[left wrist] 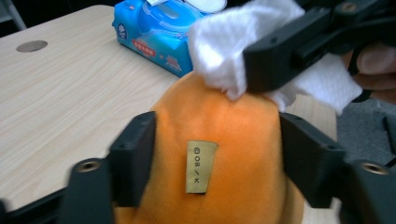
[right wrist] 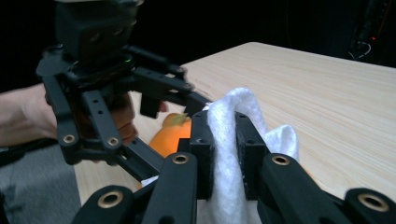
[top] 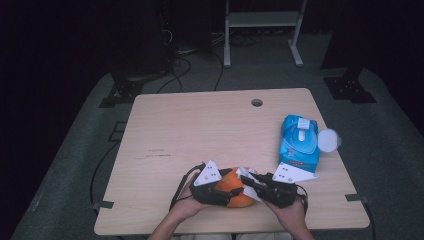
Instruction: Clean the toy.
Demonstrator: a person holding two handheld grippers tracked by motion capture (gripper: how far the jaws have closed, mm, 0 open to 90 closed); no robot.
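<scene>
Right gripper view: right gripper (right wrist: 223, 154) jaws pinched tight on a folded white wipe (right wrist: 233, 140), pressing it vs. the orange plush toy (left wrist: 219, 154) just ahead. Left gripper (left wrist: 219, 158) clamps that toy from both sides, w/ the tag (left wrist: 201, 166) facing up. Blue wipes pack (top: 299, 142) sits beyond, lid open. Risk: hard rubbing could drag the soft toy out of the left jaws, or the wipe could slip free.

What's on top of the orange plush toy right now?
A white wipe, pinched in the right gripper, presses on the top of the orange plush toy, which the left gripper clamps by its sides. The fabric beneath the wipe is covered.
</scene>
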